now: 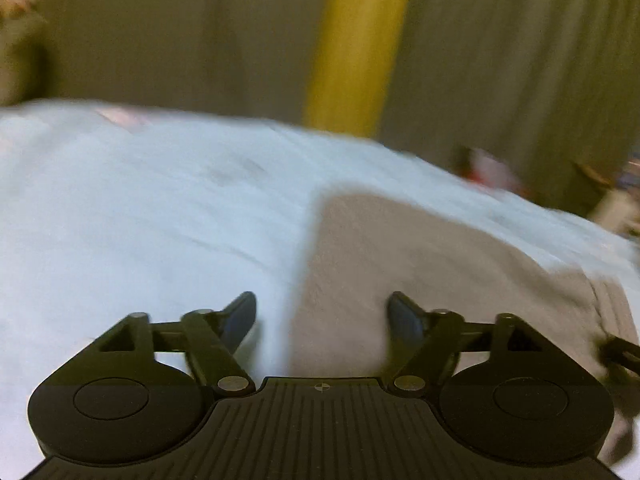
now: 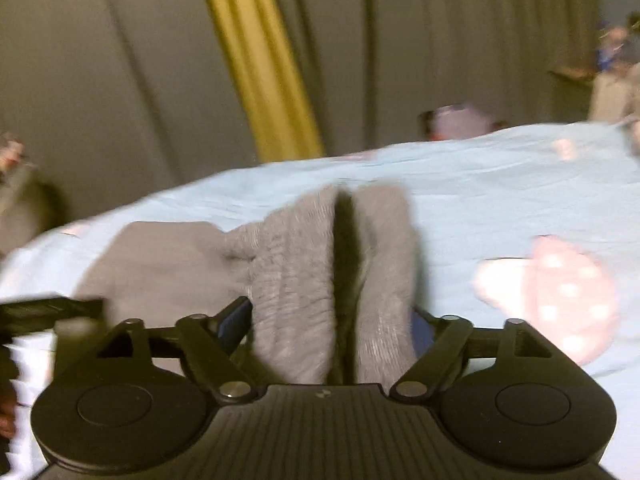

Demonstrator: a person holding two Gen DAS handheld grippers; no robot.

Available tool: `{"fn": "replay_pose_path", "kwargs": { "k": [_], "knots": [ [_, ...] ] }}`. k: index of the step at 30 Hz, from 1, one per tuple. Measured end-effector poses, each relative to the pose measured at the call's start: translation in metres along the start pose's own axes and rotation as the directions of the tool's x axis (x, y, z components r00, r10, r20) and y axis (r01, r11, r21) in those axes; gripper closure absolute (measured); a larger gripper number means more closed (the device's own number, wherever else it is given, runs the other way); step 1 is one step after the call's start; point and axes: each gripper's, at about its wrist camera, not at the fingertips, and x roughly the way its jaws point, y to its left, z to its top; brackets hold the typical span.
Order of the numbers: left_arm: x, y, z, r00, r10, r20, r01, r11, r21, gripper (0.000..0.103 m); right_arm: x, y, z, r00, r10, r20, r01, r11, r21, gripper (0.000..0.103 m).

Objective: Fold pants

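Lying on one sheet: one pants, two spread claws.

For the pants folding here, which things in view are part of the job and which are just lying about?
Part of the job:
grey pants
left gripper
right gripper
bed sheet

Lying about:
pink spotted cloth
yellow curtain

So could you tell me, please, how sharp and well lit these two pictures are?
Left wrist view: the grey pants, pale blue sheet and curtain smear with motion blur; only the gripper is crisp. Right wrist view: similar blur, dim warm light, fisheye bending the yellow curtain stripe.
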Motion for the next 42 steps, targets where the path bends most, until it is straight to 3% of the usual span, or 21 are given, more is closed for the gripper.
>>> {"fn": "replay_pose_path", "kwargs": {
  "k": [2,4,5,8,10,11,12,13,15,16,17,18,21,22,25,28,31,37,39,40,42],
  "knots": [
    [-0.013,0.003,0.002,0.994,0.093,0.065,-0.093,0.996,-0.002,0.012,-0.014,-0.002,-0.003,0.997,-0.05,0.065,0.05,0.999,0.0,0.013],
    [-0.022,0.005,0.001,0.995,0.054,0.086,-0.053,0.999,-0.011,0.011,-0.03,0.001,-0.005,0.99,-0.074,0.117,0.076,0.997,-0.011,0.013],
    [-0.025,0.006,0.0,0.997,0.005,0.073,-0.003,1.0,-0.018,0.011,-0.037,0.004,-0.006,0.991,-0.037,0.128,0.04,0.999,-0.021,0.013],
    [-0.029,0.003,-0.005,0.987,-0.156,0.028,0.158,0.986,-0.055,0.011,-0.051,0.018,-0.015,0.978,0.183,0.096,-0.181,0.983,-0.028,0.016],
    [-0.032,0.0,-0.015,0.957,-0.291,-0.004,0.29,0.955,-0.058,0.013,-0.054,0.024,-0.026,0.955,0.293,0.055,-0.293,0.956,0.001,0.036],
    [-0.034,-0.002,-0.021,0.938,-0.346,-0.023,0.345,0.937,-0.054,0.013,-0.052,0.024,-0.032,0.95,0.311,0.027,-0.311,0.95,0.014,0.039],
    [-0.034,-0.002,-0.029,0.914,-0.403,-0.05,0.401,0.915,-0.047,0.014,-0.047,0.024,-0.038,0.956,0.294,-0.006,-0.294,0.956,0.016,0.043],
    [-0.033,-0.003,-0.034,0.906,-0.418,-0.07,0.416,0.909,-0.036,0.015,-0.039,0.022,-0.044,0.971,0.235,-0.046,-0.236,0.972,-0.001,0.053],
    [-0.027,-0.01,-0.044,0.934,-0.339,-0.116,0.345,0.938,0.041,0.025,-0.029,0.017,-0.057,0.985,0.166,-0.048,-0.17,0.982,-0.086,0.072],
    [-0.021,-0.013,-0.049,0.952,-0.276,-0.131,0.288,0.954,0.081,0.037,-0.03,0.017,-0.062,0.989,0.148,-0.019,-0.149,0.979,-0.139,0.079],
    [-0.012,-0.015,-0.051,0.964,-0.229,-0.139,0.244,0.964,0.106,0.045,-0.032,0.016,-0.063,0.988,0.153,-0.014,-0.153,0.976,-0.152,0.079],
    [-0.005,-0.016,-0.056,0.973,-0.184,-0.14,0.201,0.971,0.125,0.044,-0.034,0.018,-0.064,0.987,0.159,-0.016,-0.159,0.977,-0.14,0.079],
    [-0.012,-0.011,-0.062,0.982,-0.166,-0.094,0.176,0.978,0.112,0.046,-0.034,0.007,-0.058,0.98,0.199,-0.019,-0.2,0.978,-0.062,0.079],
    [-0.022,-0.009,-0.063,0.991,-0.128,-0.049,0.133,0.984,0.119,0.048,-0.033,-0.001,-0.059,0.976,0.215,-0.013,-0.216,0.976,-0.032,0.079],
    [-0.059,0.0,-0.076,0.997,-0.057,0.056,0.046,0.982,0.181,0.032,-0.034,-0.012,-0.063,0.969,0.249,0.005,-0.249,0.968,0.023,0.079],
    [-0.083,0.004,-0.101,0.996,-0.092,0.014,0.086,0.964,0.252,0.024,-0.033,-0.01,-0.062,0.968,0.25,0.02,-0.251,0.967,0.034,0.078],
    [-0.099,-0.008,-0.112,0.992,-0.125,0.026,0.11,0.939,0.326,0.015,-0.028,-0.008,-0.062,0.968,0.249,0.033,-0.249,0.968,0.027,0.076],
    [-0.097,-0.023,-0.116,0.979,-0.201,0.013,0.185,0.924,0.336,0.011,-0.031,-0.006,-0.061,0.971,0.237,0.026,-0.238,0.971,0.033,0.075],
    [-0.072,-0.027,-0.116,0.992,-0.115,-0.048,0.124,0.933,0.338,0.01,-0.033,-0.007,-0.06,0.971,0.237,0.024,-0.238,0.971,0.038,0.075],
    [-0.057,-0.029,-0.12,0.995,-0.034,-0.093,0.065,0.932,0.357,0.009,-0.034,-0.006,-0.059,0.972,0.234,0.019,-0.234,0.972,0.034,0.075],
    [-0.042,-0.027,-0.122,0.99,0.002,-0.144,0.048,0.937,0.346,0.003,-0.04,-0.006,-0.056,0.973,0.23,0.016,-0.231,0.972,0.046,0.073]
  ]
}}
